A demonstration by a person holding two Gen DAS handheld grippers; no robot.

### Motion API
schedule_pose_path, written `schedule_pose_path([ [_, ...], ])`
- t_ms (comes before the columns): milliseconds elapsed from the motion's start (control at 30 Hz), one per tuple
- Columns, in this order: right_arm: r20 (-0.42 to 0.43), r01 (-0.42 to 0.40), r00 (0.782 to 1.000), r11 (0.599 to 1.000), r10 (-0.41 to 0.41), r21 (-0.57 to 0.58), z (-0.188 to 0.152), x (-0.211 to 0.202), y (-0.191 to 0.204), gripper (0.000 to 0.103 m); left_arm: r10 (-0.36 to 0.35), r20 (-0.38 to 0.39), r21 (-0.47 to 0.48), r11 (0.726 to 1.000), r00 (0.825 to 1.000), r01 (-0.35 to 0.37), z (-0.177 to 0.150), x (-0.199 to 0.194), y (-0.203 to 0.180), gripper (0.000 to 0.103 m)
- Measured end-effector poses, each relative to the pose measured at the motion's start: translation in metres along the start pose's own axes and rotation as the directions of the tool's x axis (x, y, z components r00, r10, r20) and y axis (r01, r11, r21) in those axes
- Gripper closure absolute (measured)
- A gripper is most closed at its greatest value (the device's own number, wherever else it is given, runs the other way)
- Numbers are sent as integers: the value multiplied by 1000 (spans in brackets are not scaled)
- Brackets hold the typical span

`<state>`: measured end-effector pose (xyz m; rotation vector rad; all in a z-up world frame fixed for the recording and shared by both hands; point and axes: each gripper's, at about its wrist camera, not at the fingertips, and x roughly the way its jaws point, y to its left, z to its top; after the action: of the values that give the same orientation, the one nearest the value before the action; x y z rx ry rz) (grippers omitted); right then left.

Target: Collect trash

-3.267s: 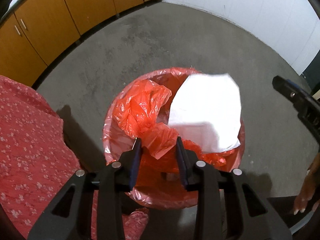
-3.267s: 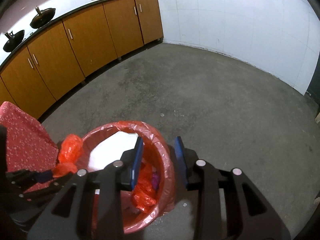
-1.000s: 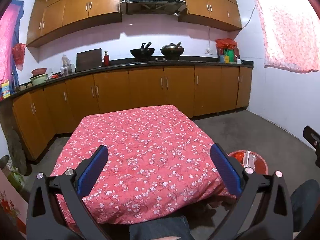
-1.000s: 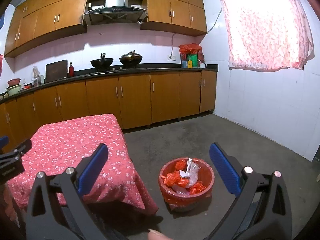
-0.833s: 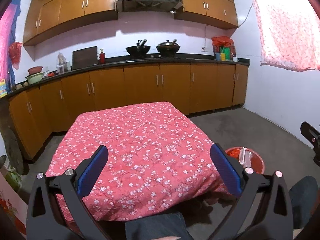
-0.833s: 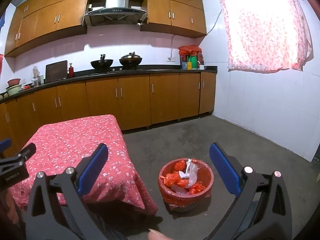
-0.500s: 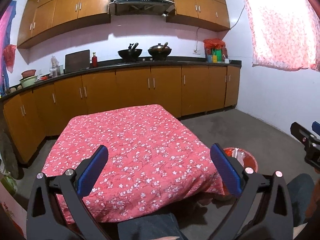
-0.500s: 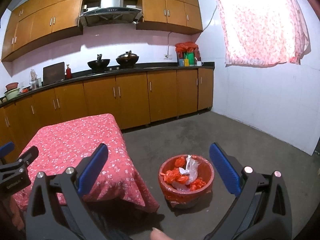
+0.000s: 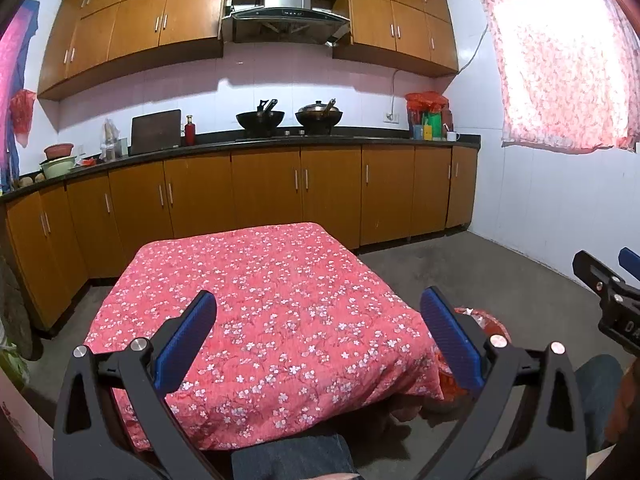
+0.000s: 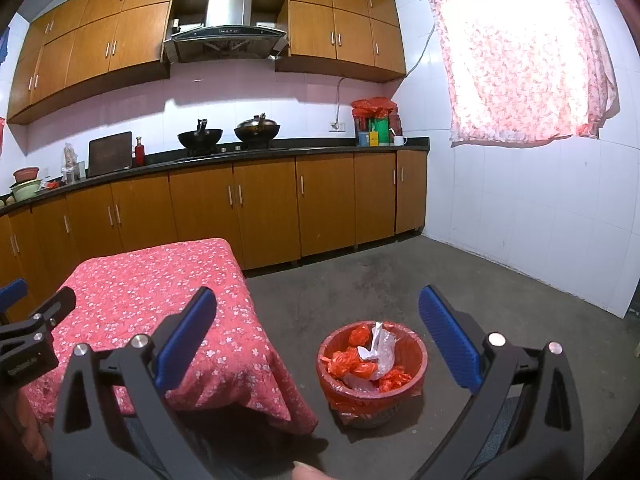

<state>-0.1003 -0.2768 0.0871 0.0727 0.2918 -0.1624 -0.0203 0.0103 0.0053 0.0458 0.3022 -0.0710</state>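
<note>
Standing on the grey floor (image 10: 460, 288) just beside the table's (image 10: 132, 288) hanging red floral cloth, the bin (image 10: 416, 354) holds crumpled red bags (image 10: 352, 360) and white paper (image 10: 378, 346). Both the left gripper (image 9: 318, 338) and the right gripper (image 10: 318, 338) are spread wide and empty, raised well apart from the bin. Wooden cabinets (image 10: 264, 204) line the far wall.

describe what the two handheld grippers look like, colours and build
Both the left gripper and right gripper are matte black frames with triangular cut-outs, silver round bolts at the joints, and two fingers faced with ribbed blue pads. No cables show. Dark blue trousers appear below.
</note>
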Motion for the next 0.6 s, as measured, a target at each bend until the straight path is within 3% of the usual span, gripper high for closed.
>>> schedule_pose_path([
  [600, -10, -2, 1000, 1000, 2, 0, 0, 1, 1, 4, -6, -17, -13, 1000, 1000, 6, -1, 2, 2, 2],
])
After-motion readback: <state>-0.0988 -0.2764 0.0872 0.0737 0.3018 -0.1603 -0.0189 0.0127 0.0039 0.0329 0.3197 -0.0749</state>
